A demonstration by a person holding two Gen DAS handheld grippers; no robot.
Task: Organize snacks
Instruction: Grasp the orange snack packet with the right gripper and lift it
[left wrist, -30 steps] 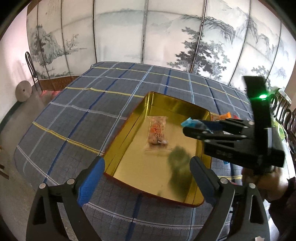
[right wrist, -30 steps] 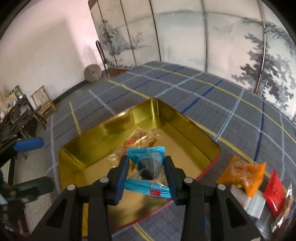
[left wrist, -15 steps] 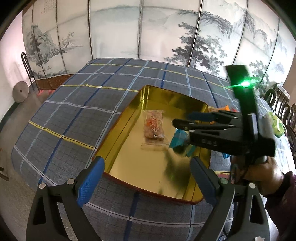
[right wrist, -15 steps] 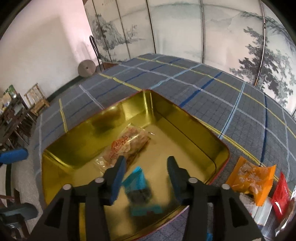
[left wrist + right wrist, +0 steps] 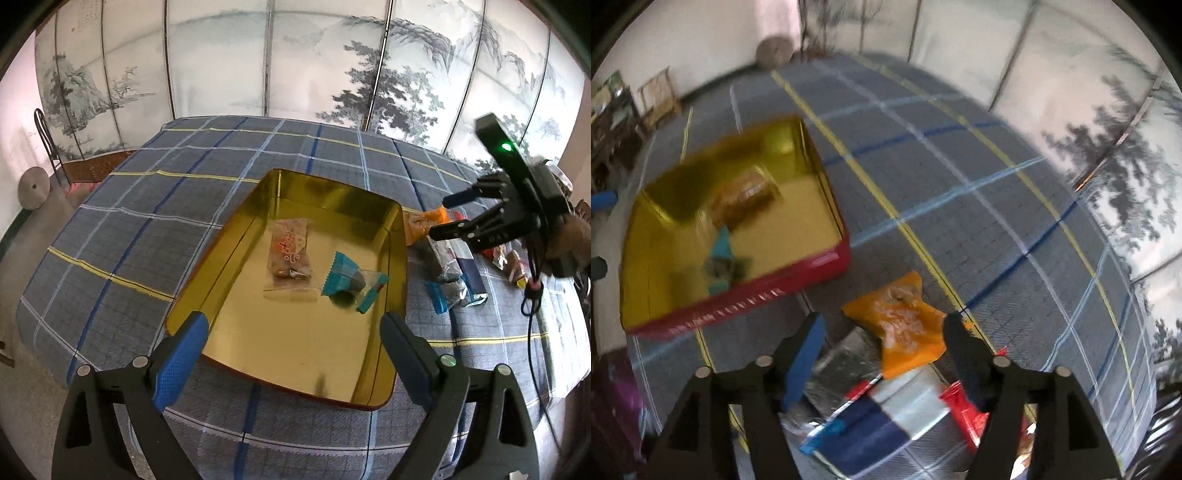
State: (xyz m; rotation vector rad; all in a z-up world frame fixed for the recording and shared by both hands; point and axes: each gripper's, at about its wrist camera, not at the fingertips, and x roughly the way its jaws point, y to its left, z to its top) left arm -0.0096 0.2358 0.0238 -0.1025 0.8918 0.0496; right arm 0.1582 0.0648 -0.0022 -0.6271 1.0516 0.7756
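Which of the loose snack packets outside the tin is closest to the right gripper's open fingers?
The orange crinkled packet, lying between the right gripper fingertips beside the red-walled gold tin. The blue-and-white packet and red packet sit under the gripper body.

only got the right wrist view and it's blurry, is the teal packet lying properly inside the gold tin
observer: Yes, the teal packet lies on the floor of the gold tin, near its right wall.
operator: stacked on the brown one
observer: No, it lies beside the brown packet, not on top of it.
operator: left gripper holding anything
observer: No, the left gripper is open and empty, over the tin's near end.
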